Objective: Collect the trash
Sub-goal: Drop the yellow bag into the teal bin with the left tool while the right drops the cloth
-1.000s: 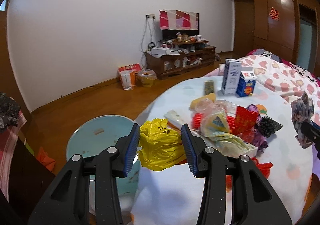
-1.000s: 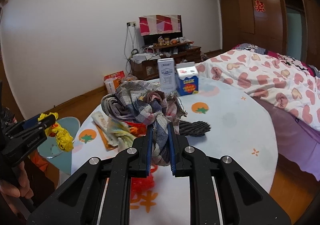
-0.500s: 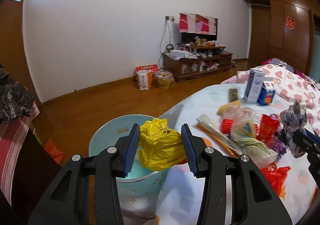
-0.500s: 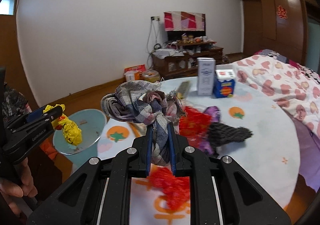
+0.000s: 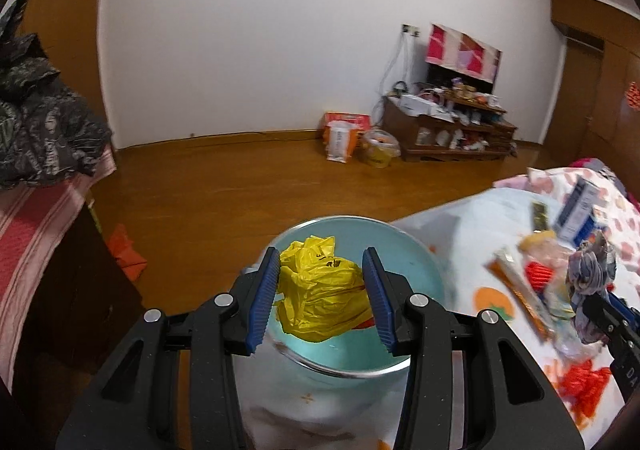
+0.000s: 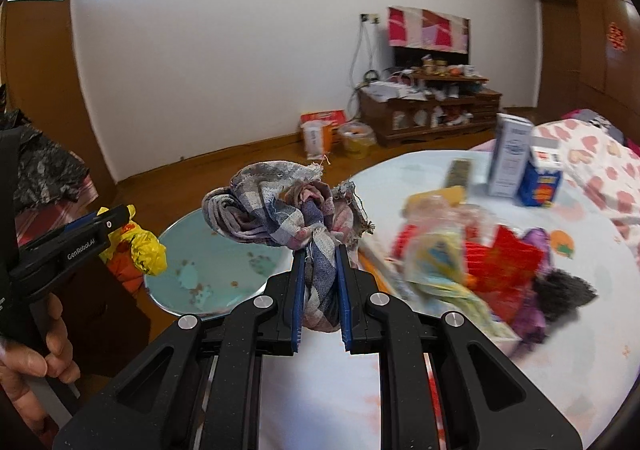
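Holding crumpled yellow plastic bag (image 5: 320,290) clamped in my left gripper (image 5: 322,292) over round pale-blue bin (image 5: 424,274) at table's left edge; light, slippery, springy, so squeeze bulk. Right gripper (image 6: 319,290) pinches soft checked cloth rag (image 6: 280,206) at knot

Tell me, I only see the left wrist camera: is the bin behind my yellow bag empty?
Observer: No, brown crumbs dot the bin's floor.
Operator: Who holds my left gripper?
Observer: A hand grips its handle; its jaws pinch the bag.
Operator: What's beside the red paper?
Observer: A dark fuzzy thing, right of the cloth the right gripper clamps.
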A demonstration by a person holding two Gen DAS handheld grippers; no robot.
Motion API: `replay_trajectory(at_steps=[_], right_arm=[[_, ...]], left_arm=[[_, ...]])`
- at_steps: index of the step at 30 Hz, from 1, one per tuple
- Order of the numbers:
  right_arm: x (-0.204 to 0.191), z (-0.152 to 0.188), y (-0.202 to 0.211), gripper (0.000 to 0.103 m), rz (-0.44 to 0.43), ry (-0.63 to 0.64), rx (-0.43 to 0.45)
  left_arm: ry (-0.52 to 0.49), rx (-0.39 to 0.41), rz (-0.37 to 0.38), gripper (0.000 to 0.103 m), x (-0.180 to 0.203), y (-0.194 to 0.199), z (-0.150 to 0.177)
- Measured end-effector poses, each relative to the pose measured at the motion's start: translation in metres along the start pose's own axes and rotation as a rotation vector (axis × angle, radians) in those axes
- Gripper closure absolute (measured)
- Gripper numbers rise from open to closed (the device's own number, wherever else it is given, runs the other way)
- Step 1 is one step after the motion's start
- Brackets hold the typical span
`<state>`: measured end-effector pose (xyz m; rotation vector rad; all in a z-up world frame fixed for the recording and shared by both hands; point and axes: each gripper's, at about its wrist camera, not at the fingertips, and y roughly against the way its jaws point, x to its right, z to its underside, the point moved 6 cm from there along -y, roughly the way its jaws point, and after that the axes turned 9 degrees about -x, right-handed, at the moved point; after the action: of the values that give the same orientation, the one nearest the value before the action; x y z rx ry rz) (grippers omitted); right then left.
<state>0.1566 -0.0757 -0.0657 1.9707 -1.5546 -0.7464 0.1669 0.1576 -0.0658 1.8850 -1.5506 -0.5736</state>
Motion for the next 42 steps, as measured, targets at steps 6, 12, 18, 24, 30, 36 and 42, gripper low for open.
replay_trajectory(at_steps=[6,12,18,24,30,36,42], right_arm=[[-0.022,-0.002,-0.042,0.087,-0.033,0.028,-0.076],[-0.04,-0.003,-0.078,0.087,-0.065,0.054,-0.139],[-0.056,-0.005,-0.108,0.087,-0.095,0.075,-0.194],[-0.064,-0.007,-0.135,0.085,-0.135,0.09,-0.251],[-0.066,-0.008,-0.137,0.06,-0.184,0.083,-0.252],[-0.055,-0.018,-0.112,0.06,-0.143,0.079,-0.185],[-0.03,-0.015,-0.076,0.044,-0.066,0.05,-0.092]], left_arm=[[0.008,-0.039,-0.055,0.06,-0.012,-0.025,0.0],[-0.035,-0.096,-0.075,0.06,-0.004,-0.056,0.003],[-0.062,-0.134,-0.081,0.06,-0.001,-0.08,0.005],[-0.065,-0.16,-0.093,0.06,-0.004,-0.095,0.003],[-0.072,-0.174,-0.099,0.058,-0.002,-0.099,0.005],[-0.084,-0.178,-0.106,0.057,0.002,-0.1,0.006],[-0.111,-0.166,-0.123,0.044,0.009,-0.095,0.005]])
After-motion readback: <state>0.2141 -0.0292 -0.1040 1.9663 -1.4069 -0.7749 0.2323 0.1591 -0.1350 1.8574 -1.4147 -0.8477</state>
